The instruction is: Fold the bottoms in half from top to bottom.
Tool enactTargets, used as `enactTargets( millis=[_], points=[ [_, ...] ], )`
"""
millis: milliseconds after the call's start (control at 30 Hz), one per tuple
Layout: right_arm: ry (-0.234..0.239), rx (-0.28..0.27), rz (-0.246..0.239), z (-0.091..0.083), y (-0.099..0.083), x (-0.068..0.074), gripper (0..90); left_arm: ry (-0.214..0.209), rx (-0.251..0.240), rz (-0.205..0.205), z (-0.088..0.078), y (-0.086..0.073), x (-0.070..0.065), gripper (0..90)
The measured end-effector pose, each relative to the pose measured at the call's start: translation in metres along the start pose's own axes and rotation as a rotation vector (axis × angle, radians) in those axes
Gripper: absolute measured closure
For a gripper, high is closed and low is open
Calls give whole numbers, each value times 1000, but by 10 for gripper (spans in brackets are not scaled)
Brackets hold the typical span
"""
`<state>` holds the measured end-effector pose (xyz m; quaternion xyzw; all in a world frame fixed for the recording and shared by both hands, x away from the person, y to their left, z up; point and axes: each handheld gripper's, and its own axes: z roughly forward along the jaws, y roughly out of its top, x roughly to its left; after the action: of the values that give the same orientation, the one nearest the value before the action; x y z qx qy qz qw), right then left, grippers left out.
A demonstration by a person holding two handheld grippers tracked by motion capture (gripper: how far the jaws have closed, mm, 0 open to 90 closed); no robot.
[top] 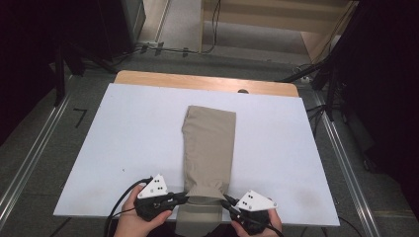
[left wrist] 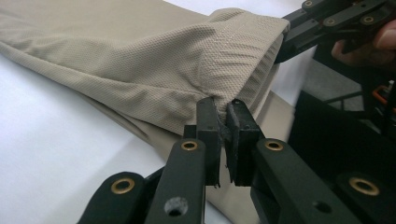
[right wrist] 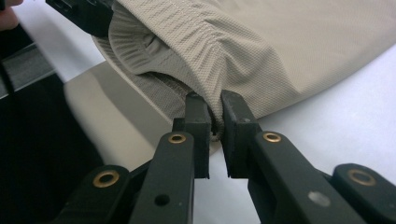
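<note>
I count one beige garment (top: 208,148), one white table (top: 133,143), and my two grippers, left gripper (top: 184,198) and right gripper (top: 226,200).

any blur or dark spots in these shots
High view: soft overall, white table evenly lit, surroundings dark. Left gripper view: beige cloth weave sharp, the near tongs slightly soft. Right gripper view: cloth crisp, lower left black with shadow.

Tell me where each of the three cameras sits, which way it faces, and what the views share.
High view: above the person's side, looking forward and down on the white table; hands hold the left tool and right tool.
Left gripper view: rides the left tool, looking along its jaws, shut on the beige garment.
Right gripper view: rides the right tool, jaws shut on the garment's gathered edge.
Shared: both gripper views show the garment and the other tool.
</note>
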<state>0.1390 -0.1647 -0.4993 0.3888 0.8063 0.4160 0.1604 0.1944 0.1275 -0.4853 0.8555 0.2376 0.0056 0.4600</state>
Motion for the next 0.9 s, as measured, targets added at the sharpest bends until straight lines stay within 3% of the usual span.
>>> enactTargets(
  millis=[233,300,333,400,433,533,733,900],
  points=[
    [39,2,-12,-18,-8,19,804,-24,21,23,-14,-7,-21,861],
    [64,-15,1,-24,-10,23,742,-45,-1,22,-19,-9,-27,832],
    [80,-28,2,-28,-10,24,625,-57,-15,13,-22,-9,-29,746],
    [121,-22,1,-35,-9,25,376,-54,-26,5,-27,-8,-31,421],
    [150,-22,11,-38,-7,24,280,-45,-43,6,-29,-7,-30,304],
    [157,-72,22,-49,-2,20,154,-70,-90,-35,-34,0,-18,137],
    [128,-132,-1,-47,16,1,72,-130,-122,-22,-29,18,5,0],
    [155,-142,-11,-38,34,-21,0,-78,-112,16,-18,37,27,0]
  ],
)
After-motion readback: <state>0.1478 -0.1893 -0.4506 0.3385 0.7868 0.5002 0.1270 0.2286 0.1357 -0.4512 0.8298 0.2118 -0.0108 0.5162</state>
